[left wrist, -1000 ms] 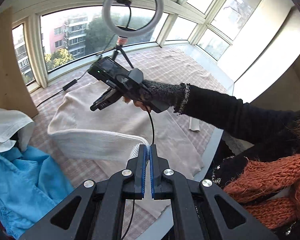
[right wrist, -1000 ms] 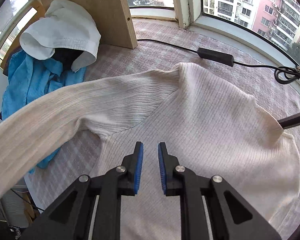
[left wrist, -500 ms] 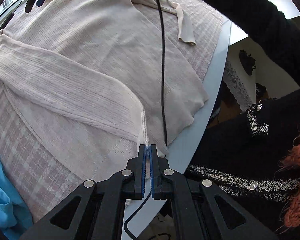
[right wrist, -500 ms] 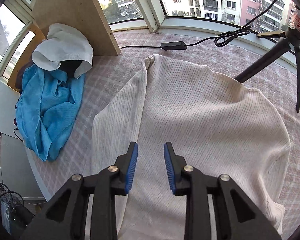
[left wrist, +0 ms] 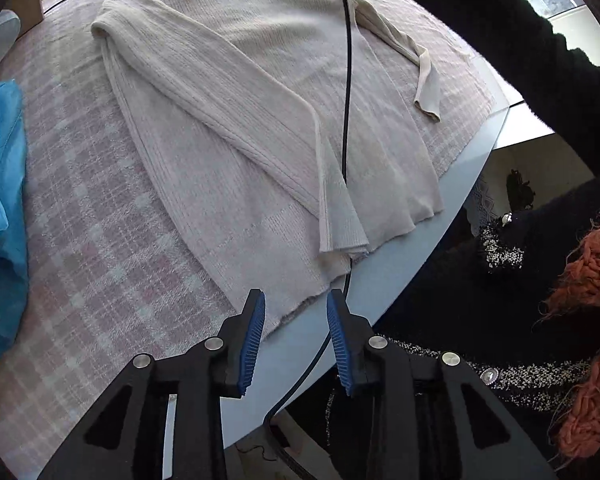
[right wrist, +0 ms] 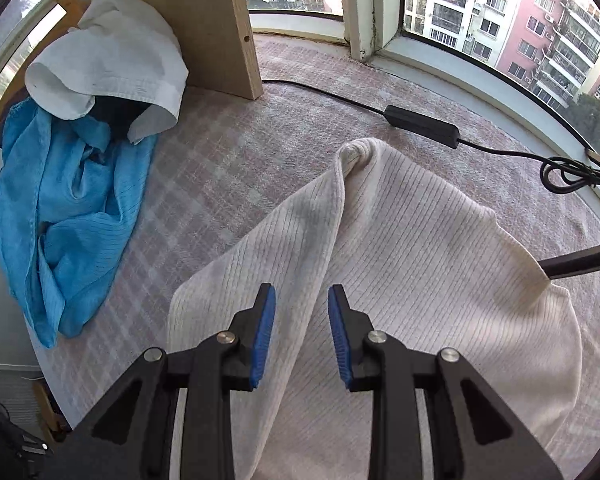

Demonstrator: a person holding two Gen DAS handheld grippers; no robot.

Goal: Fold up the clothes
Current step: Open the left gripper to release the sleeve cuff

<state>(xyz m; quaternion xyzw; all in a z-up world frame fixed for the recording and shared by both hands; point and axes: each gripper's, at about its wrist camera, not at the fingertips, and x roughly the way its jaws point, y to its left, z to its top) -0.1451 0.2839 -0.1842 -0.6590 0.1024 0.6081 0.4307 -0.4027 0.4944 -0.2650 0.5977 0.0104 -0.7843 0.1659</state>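
Left claw [left wrist: 296,340]: its jaws are opening with nothing between the blue pads; it is hovering over the near corner of the sweater's hem, at the edge of the bench [left wrist: 380,280].
Right claw [right wrist: 302,336]: it is standing partly open and gripping nothing, hanging above the ribbed knit near the shoulder end.
Sweater position: the cream sweater [left wrist: 260,100] is lying flat on the checked cloth [left wrist: 100,240] that is covering the bench, with one sleeve [left wrist: 236,120] folded diagonally across the body and its cuff resting near the hem.
Long axis: it is running from the hem at the bench's near edge, by the person, up to the shoulders at the far side by the windows.
Pointing: the neck end is facing away from the person; the second sleeve [left wrist: 416,60] is trailing loose off to the side, towards the bench edge.
Risk, cable: a black cable [left wrist: 346,80] is hanging down across the sweater and past the folded cuff; it could be snagging the sleeve and dragging the fold open.
Risk, hem: the hem corner is sitting right at the bench edge, so a careless pull could be sliding the garment off.
Risk, neighbours: the blue garment [right wrist: 60,220] is lying near the sweater's side, and a wide fold could be catching it.
Risk, tripod: a dark tripod leg [right wrist: 580,260] is standing beside the far shoulder and could be getting knocked.
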